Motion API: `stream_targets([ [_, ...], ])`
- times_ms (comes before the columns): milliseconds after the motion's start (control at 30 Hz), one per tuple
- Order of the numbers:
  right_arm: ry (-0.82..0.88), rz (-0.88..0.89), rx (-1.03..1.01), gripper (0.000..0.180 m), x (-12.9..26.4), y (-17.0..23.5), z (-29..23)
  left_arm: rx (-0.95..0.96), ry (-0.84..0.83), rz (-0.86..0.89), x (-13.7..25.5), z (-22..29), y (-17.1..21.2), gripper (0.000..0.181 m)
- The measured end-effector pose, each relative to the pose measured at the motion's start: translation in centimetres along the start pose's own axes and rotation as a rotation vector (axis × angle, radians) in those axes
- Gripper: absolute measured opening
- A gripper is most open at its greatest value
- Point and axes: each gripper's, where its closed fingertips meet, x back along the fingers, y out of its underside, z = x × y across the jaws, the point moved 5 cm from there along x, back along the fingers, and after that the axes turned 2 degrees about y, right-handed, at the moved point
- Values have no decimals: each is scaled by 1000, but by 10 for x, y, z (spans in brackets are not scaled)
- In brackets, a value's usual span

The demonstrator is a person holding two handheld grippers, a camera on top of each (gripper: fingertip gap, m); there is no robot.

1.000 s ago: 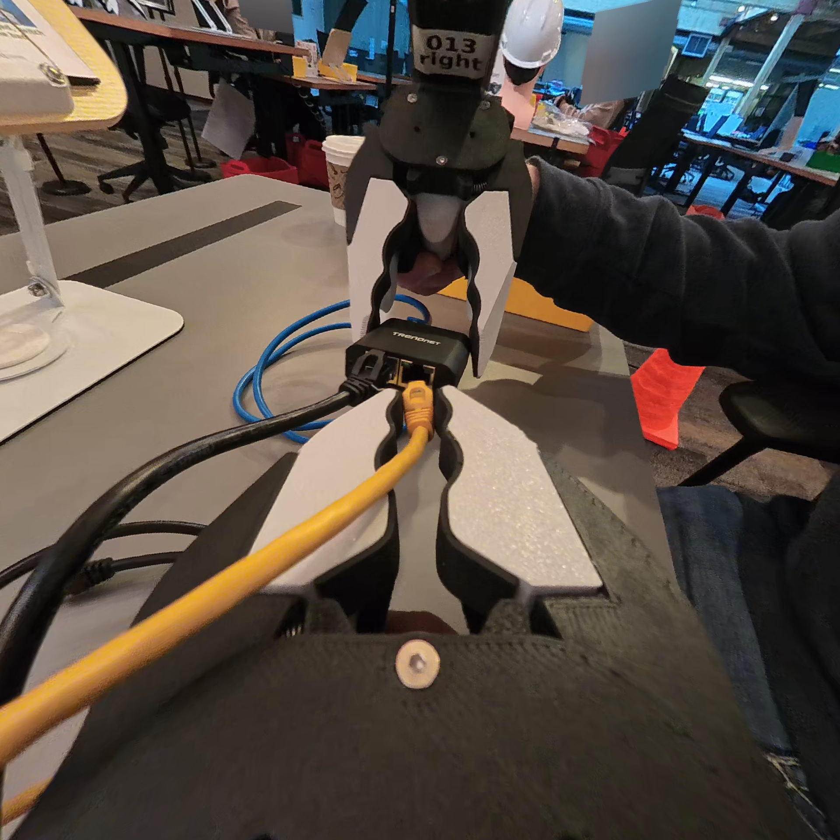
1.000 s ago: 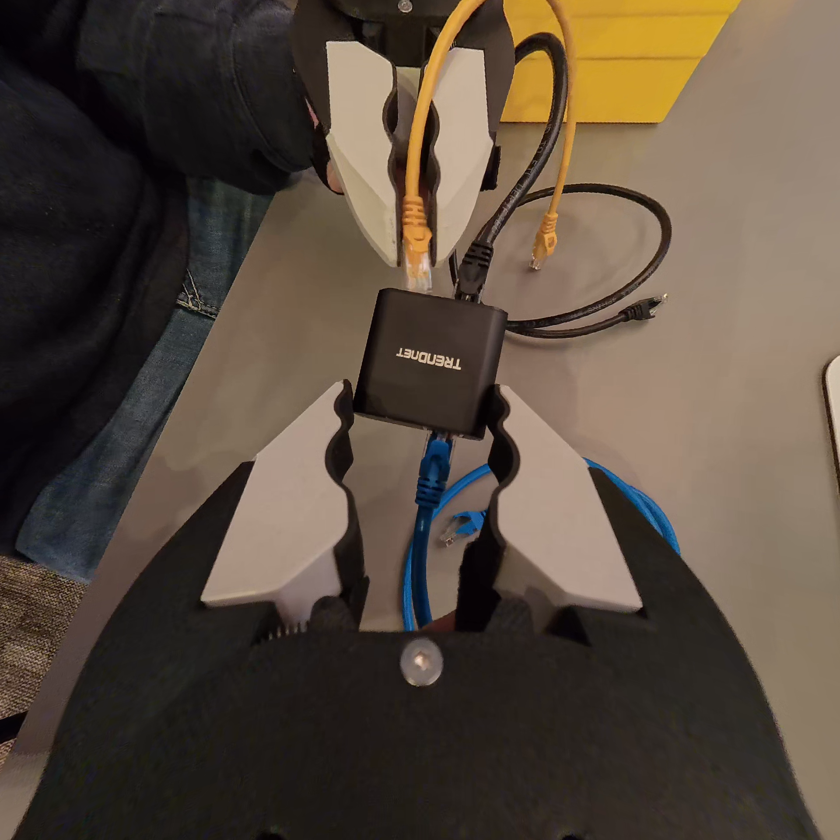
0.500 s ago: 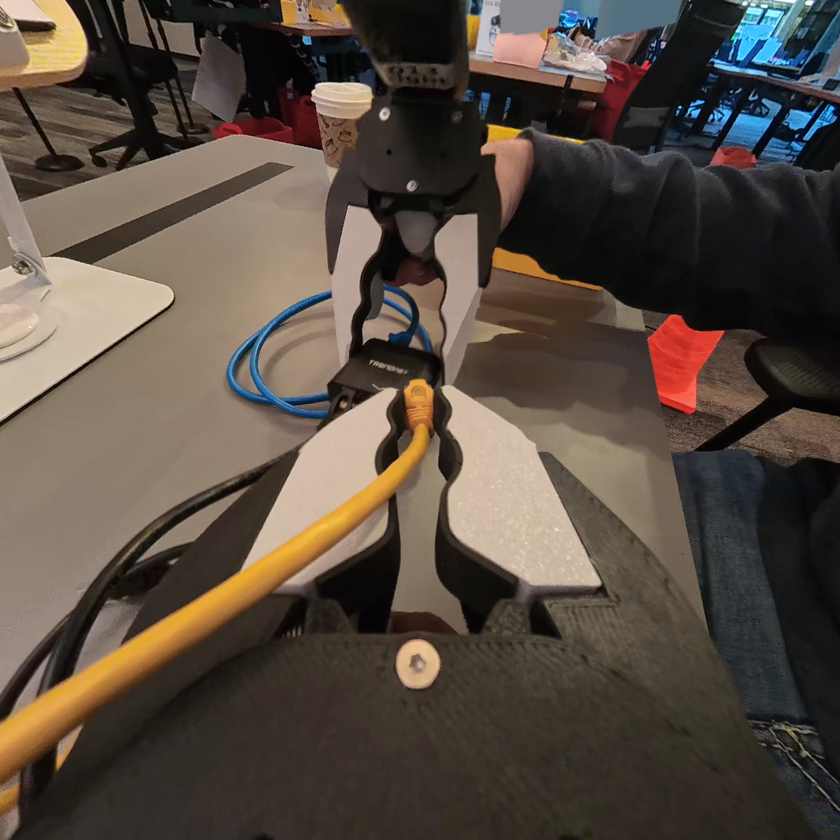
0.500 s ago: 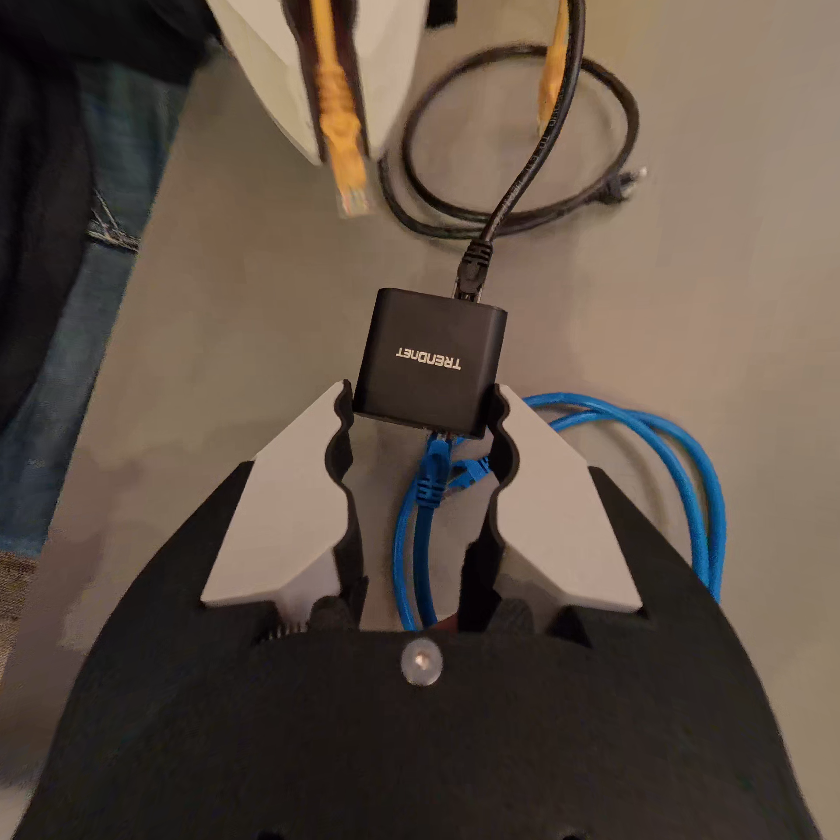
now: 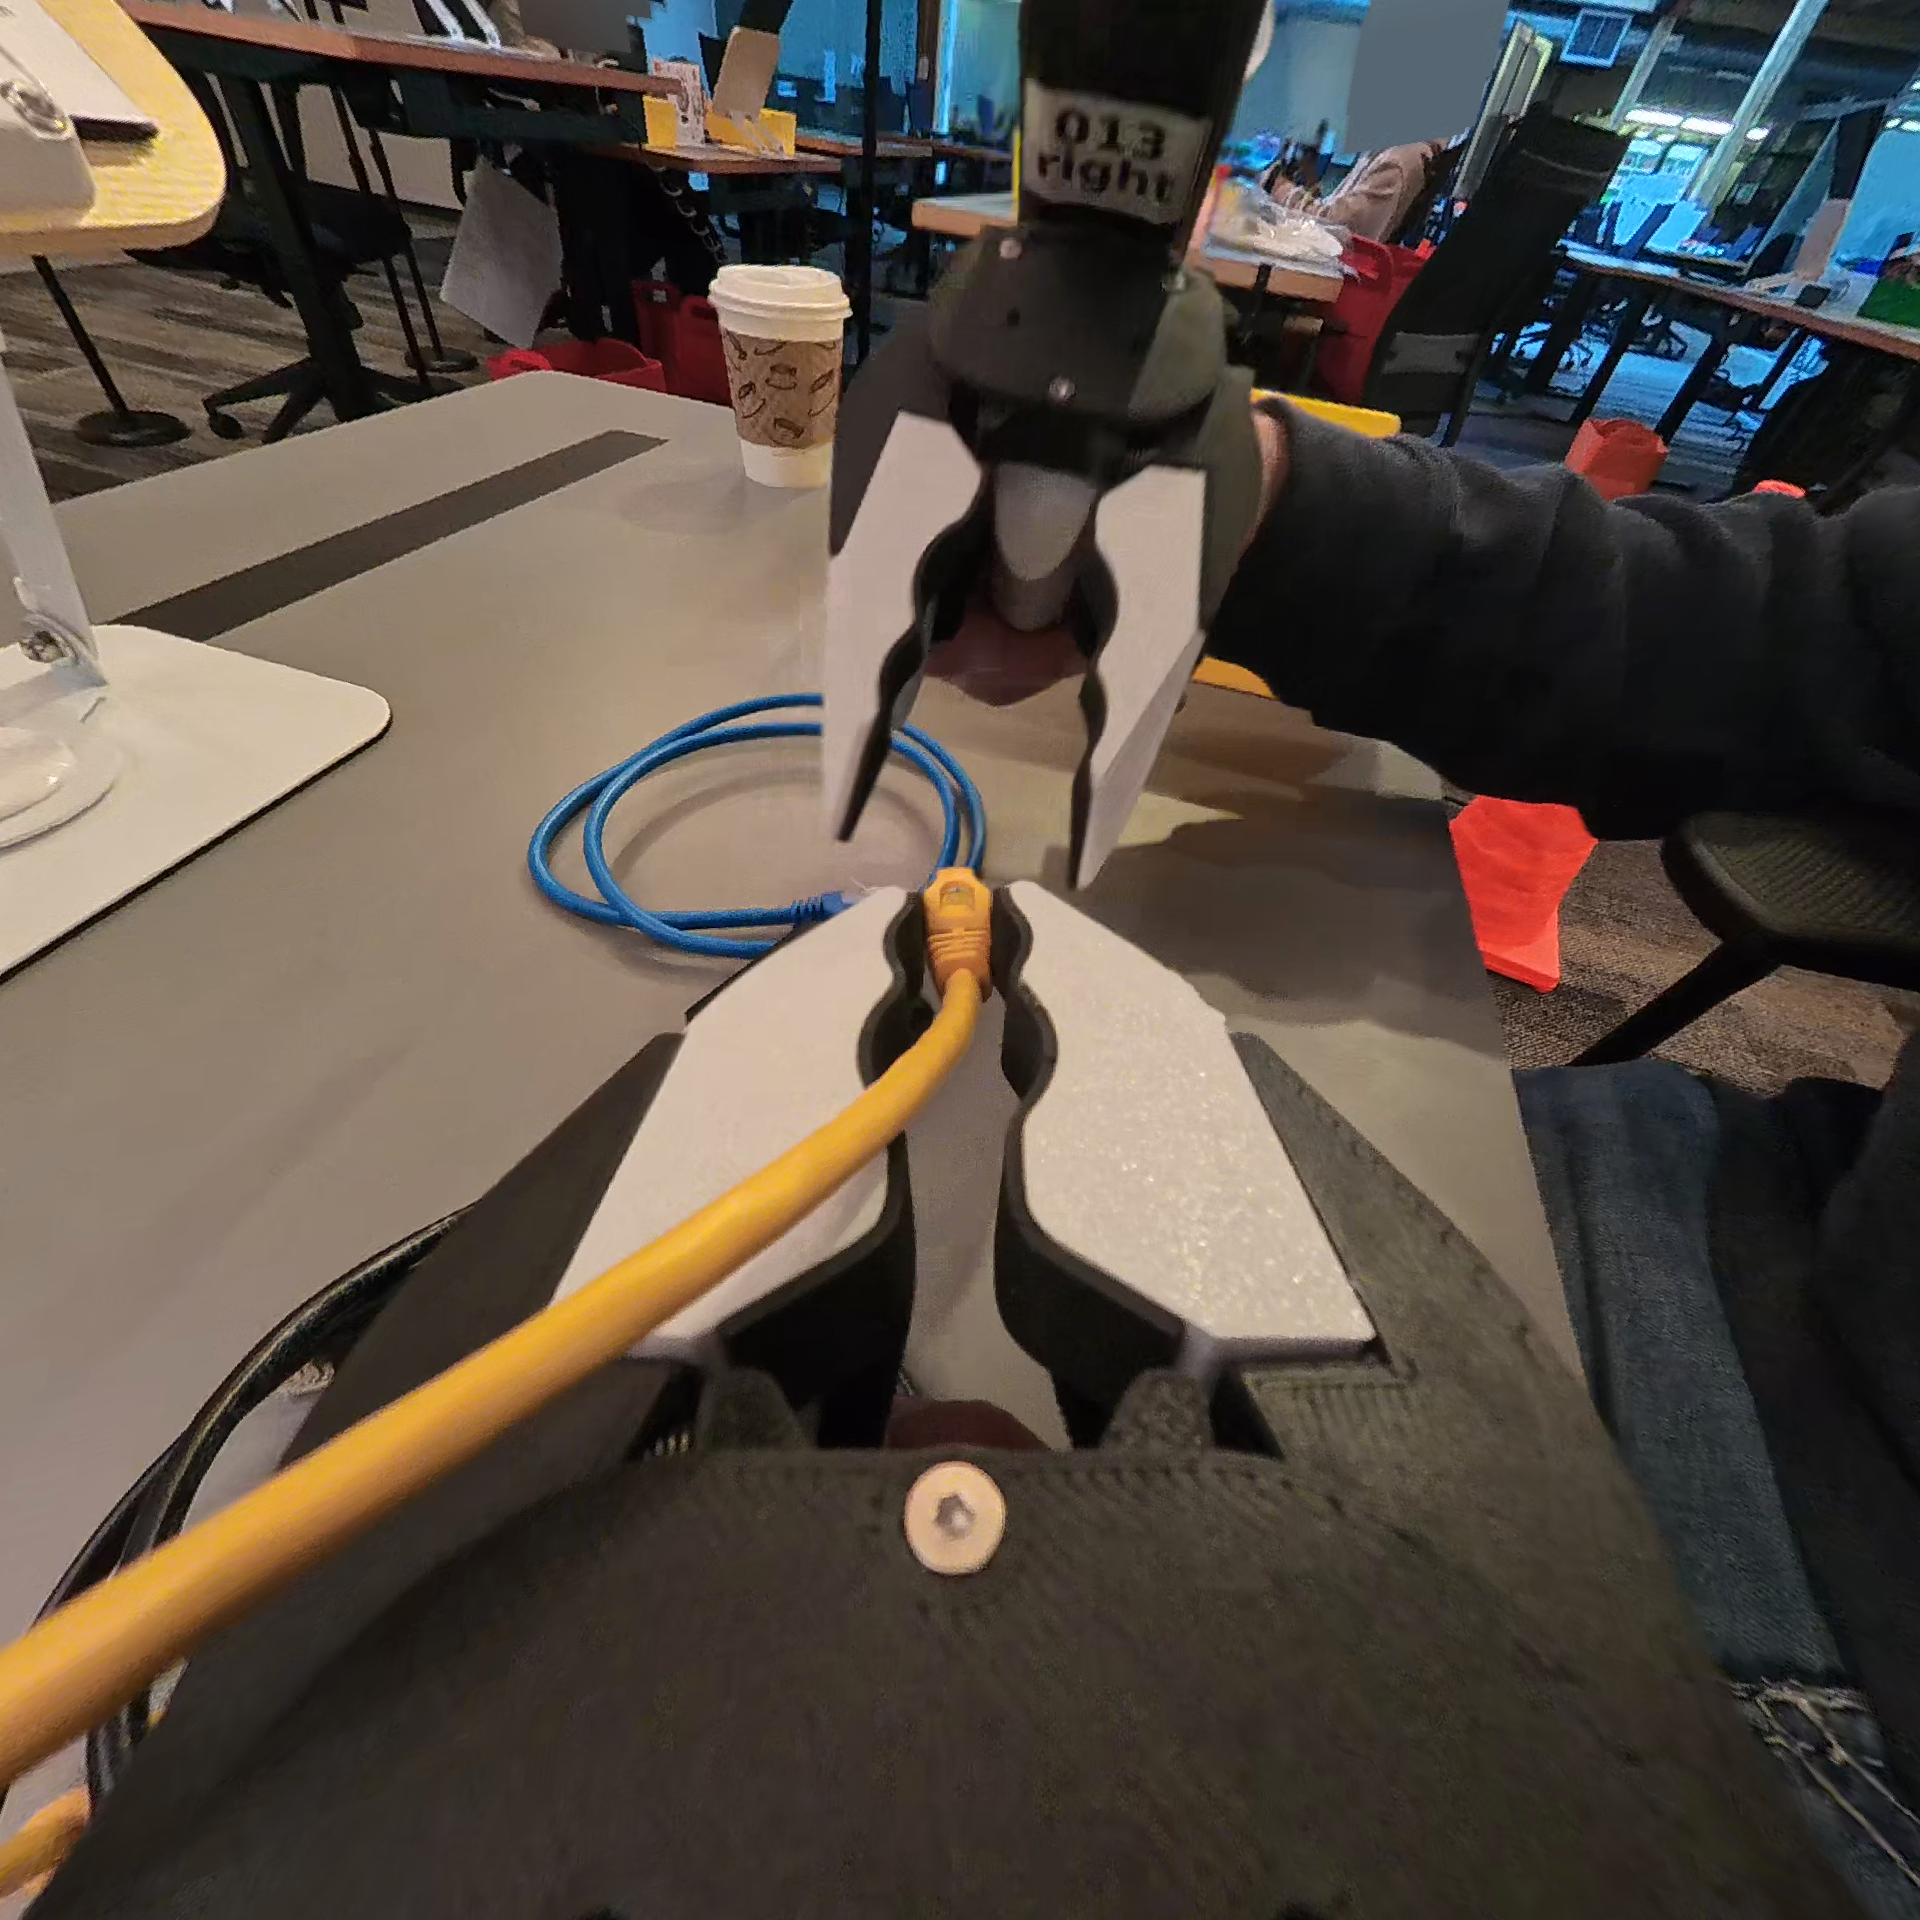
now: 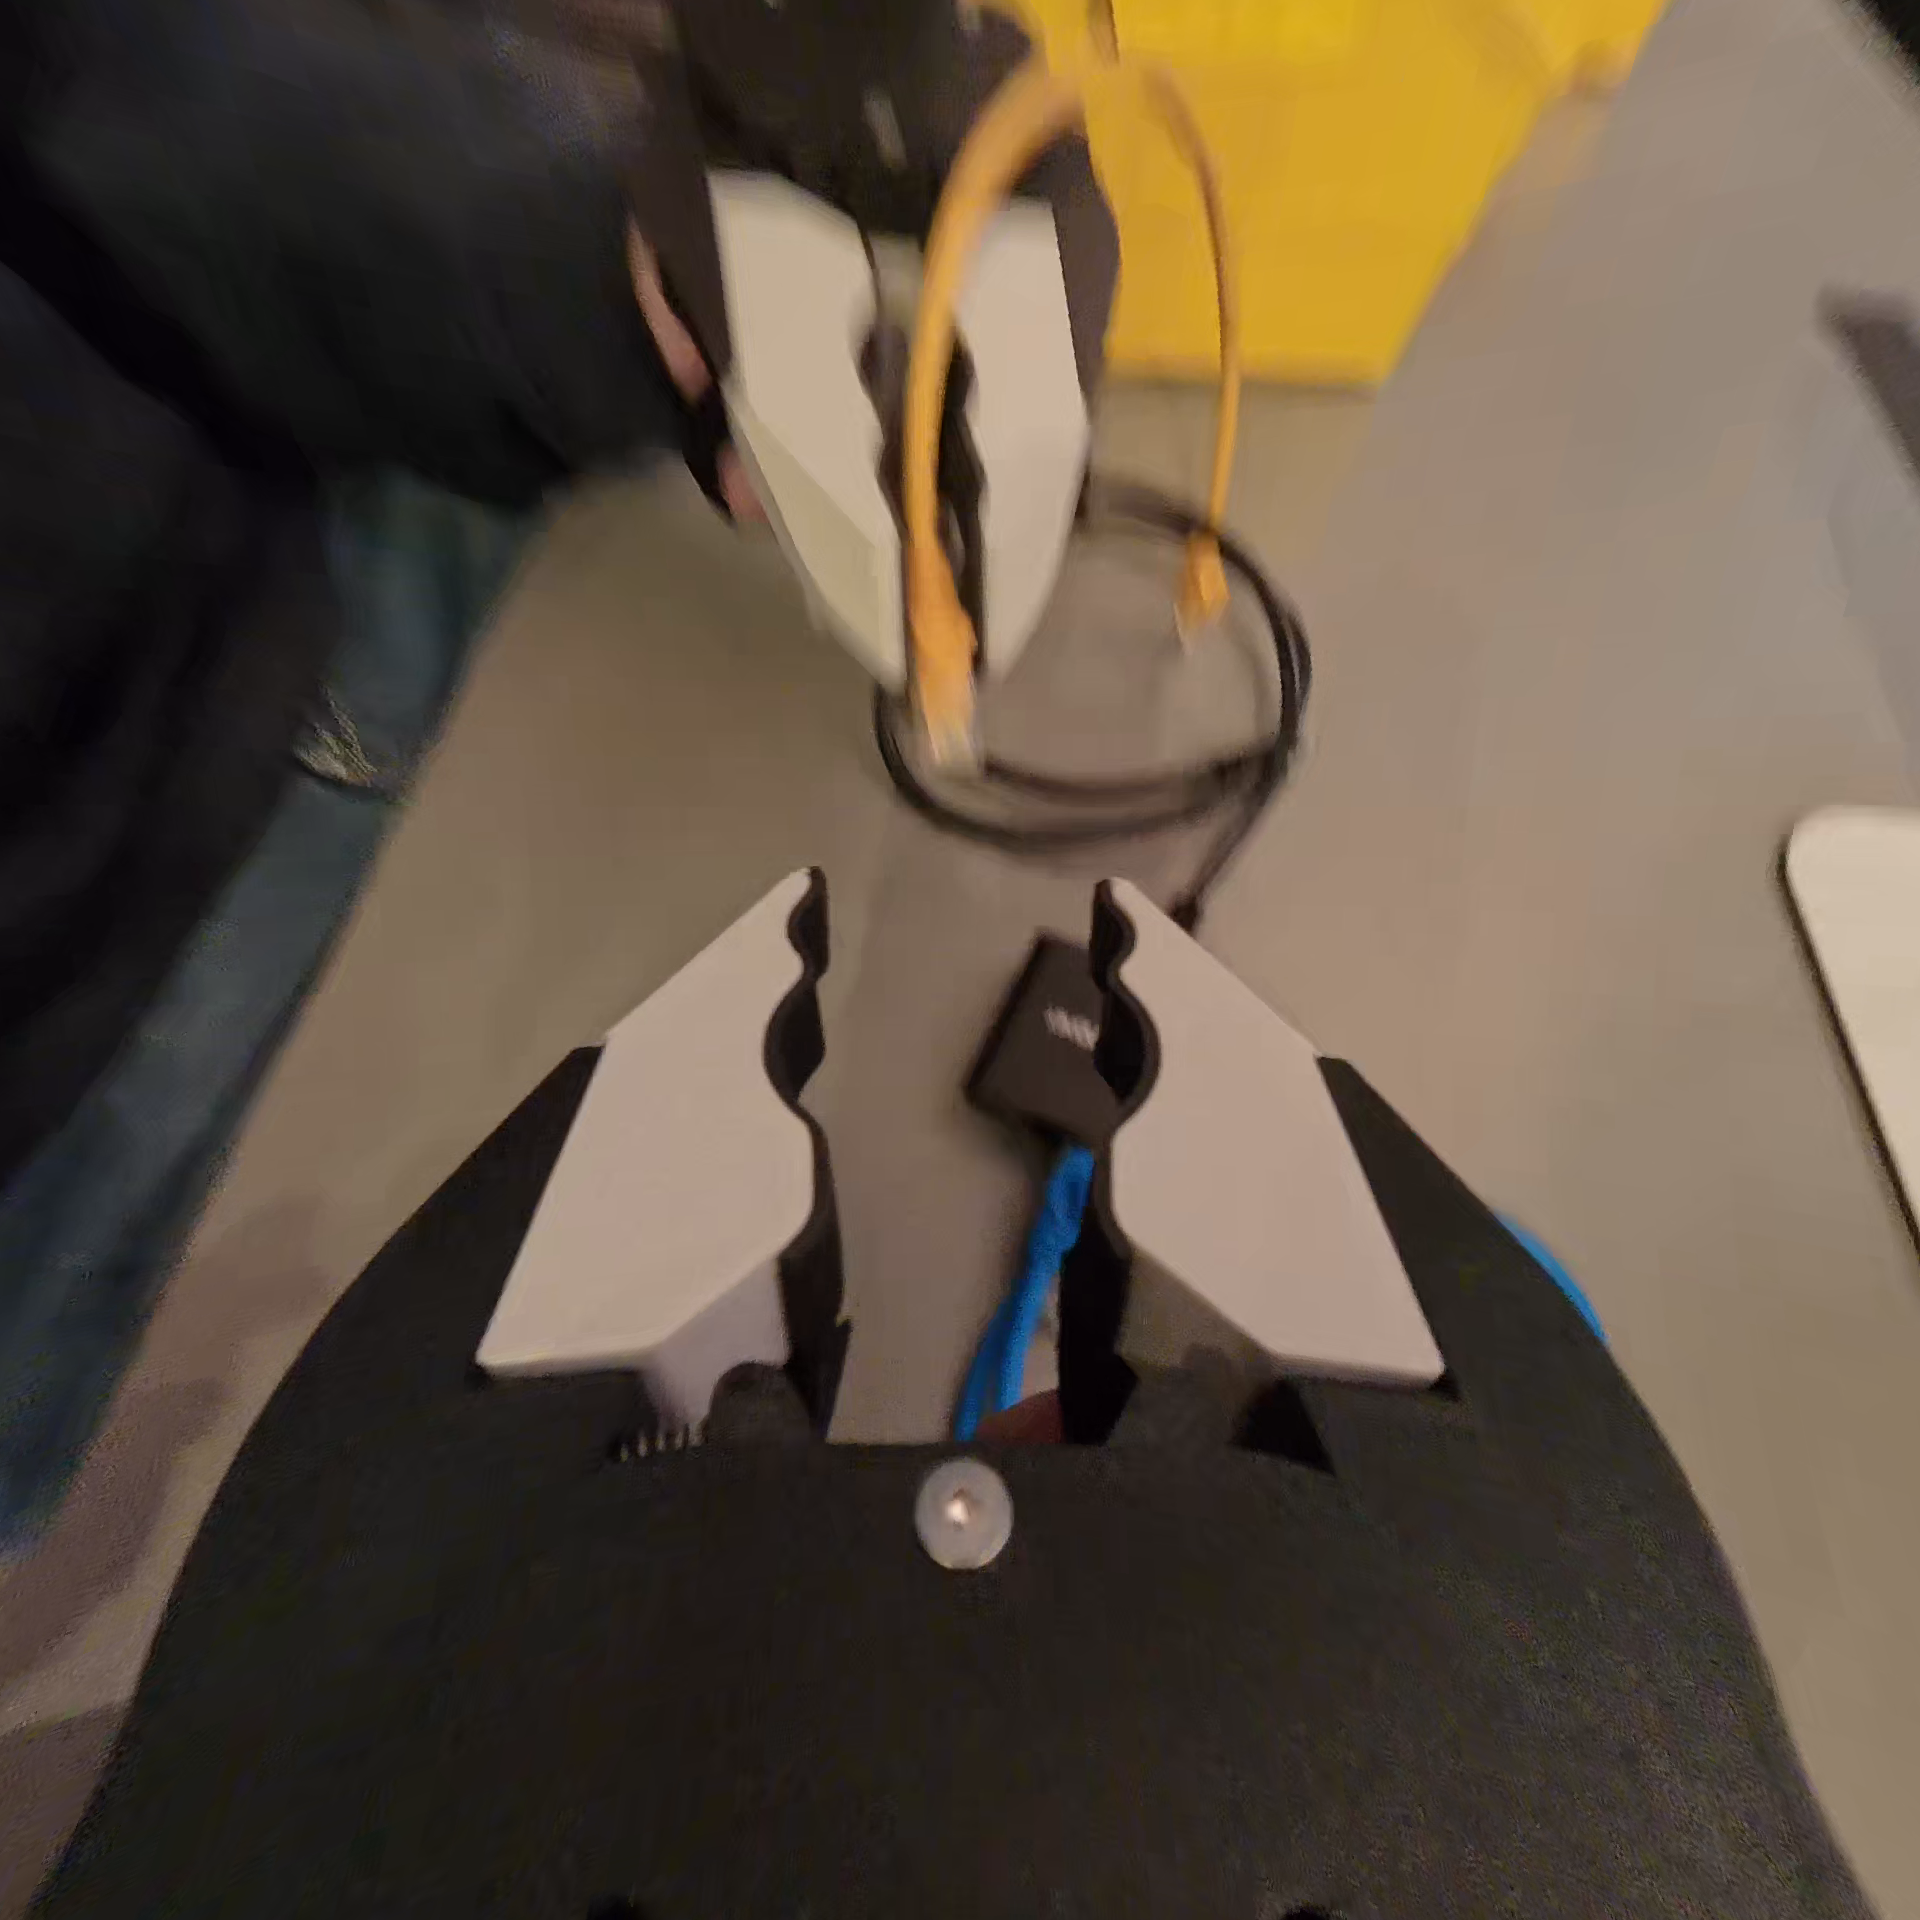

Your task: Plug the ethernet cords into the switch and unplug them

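The right wrist view is blurring badly, and the right gripper [image 6: 961, 914], its fingers spread with nothing between them, is covering one side of the small black switch [image 6: 1039, 1039] lying on the grey table [image 6: 1507, 623]. A blue cord [image 6: 1049, 1236] is sitting plugged into the switch's near face. The left gripper [image 5: 958, 902] is pinching the yellow cord's plug [image 5: 956, 920], held clear of the switch and the coiled black cord [image 6: 1143, 810].
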Motion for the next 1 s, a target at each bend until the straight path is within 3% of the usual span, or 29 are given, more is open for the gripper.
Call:
stream_targets([
  [100, -62, 92, -5, 44, -3, -21, -10, -11, 17, 14, -2, 4, -3, 12],
  [233, -66, 93, 4, 15, -12, -23, -8, -14, 37, 46, -2, 8, -9, 12],
  [300, -81, 113, 11, 11, -12, -25, -10, -17, 49, 58, -1, 11, -11, 12],
  [733, -83, 134, -1, 11, 1, -27, -8, -28, 20, 90, 3, 12, -17, 11],
  [900, -81, 130, -14, 11, 0, -26, -8, -10, 31, 93, 4, 11, -15, 10],
  [1000, -7, 104, -84, 50, 2, -15, 4, -8, 5, 82, 10, 5, -13, 10],
])
